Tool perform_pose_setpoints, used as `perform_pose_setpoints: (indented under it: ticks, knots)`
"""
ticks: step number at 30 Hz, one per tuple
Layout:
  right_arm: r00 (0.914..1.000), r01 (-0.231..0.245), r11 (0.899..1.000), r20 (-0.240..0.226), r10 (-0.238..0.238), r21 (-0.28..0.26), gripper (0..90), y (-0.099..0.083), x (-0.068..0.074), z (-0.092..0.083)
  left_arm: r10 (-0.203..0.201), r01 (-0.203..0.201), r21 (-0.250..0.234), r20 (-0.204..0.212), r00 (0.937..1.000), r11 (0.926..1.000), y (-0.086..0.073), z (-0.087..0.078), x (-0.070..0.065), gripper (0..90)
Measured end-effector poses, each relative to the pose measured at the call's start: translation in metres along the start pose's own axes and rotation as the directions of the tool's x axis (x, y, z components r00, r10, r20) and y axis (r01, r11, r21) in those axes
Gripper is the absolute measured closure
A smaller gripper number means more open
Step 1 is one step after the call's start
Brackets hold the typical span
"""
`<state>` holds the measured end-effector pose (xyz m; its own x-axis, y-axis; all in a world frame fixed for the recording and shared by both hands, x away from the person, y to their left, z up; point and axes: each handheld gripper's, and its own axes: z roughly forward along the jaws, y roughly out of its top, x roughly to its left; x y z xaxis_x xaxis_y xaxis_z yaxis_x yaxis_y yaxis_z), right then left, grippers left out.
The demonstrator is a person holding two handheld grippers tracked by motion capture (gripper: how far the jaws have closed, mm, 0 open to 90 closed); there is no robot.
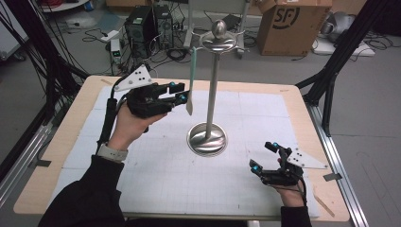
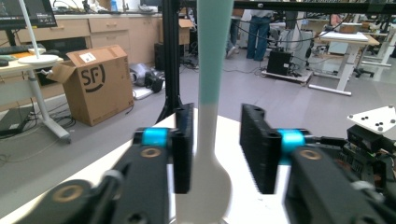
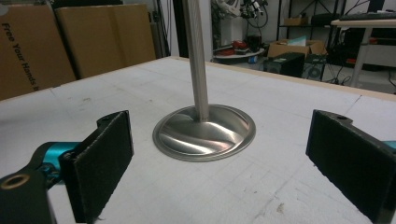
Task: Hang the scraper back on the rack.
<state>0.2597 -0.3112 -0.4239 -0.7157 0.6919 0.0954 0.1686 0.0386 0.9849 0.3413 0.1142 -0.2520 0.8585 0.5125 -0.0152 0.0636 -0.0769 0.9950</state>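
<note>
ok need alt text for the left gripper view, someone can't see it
A spatula with a teal handle and white blade hangs upright between the two black jaws of the left gripper; the left pad looks against it, the right one stands clear. Behind are a grey floor, a cardboard box and desks.

Even, soft overhead room light fell across the scene, casting faint shadows. The steel base [image 3: 204, 133] showed streaked glare. In the left gripper view the near jaws and spatula [image 2: 205, 154] were blurred.
</note>
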Motion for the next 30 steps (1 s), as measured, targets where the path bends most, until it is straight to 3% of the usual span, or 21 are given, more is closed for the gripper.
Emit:
perform_pose_setpoints:
  ticks: [4,9,14,17,25,30]
  knots:
    - [1.0000,-0.001,1.000,0.000,0.001,0.004,6.4,0.000,0.000,0.000,0.014,-0.014,-0.006,0.011,0.9998,0.9999,-0.007,-0.006,0.001,43.8]
    - [1.0000,-0.001,1.000,0.002,0.001,0.002,6.4,0.000,0.000,0.000,0.063,-0.063,0.029,-0.008,0.9980,0.9976,-0.021,-0.013,-0.003,30.0]
    - [1.0000,-0.001,1.000,0.002,0.001,0.010,6.4,-0.001,0.000,0.001,0.089,-0.089,0.019,-0.010,0.9959,0.9958,-0.036,-0.020,-0.005,15.3]
    - [1.0000,0.000,1.000,0.004,0.000,0.011,6.4,-0.002,0.000,0.001,0.079,-0.079,0.022,-0.007,0.9969,0.9967,-0.047,-0.024,-0.004,11.3]
    - [1.0000,-0.004,1.000,0.007,0.004,0.021,6.4,-0.003,0.000,0.002,0.001,-0.001,0.016,-0.006,1.0000,0.9999,-0.076,-0.035,0.001,6.3]
    - [0.9999,-0.010,1.000,-0.002,0.010,0.013,6.4,-0.003,0.000,0.002,0.010,-0.009,0.021,-0.023,0.9997,0.9997,-0.096,-0.042,-0.001,4.3]
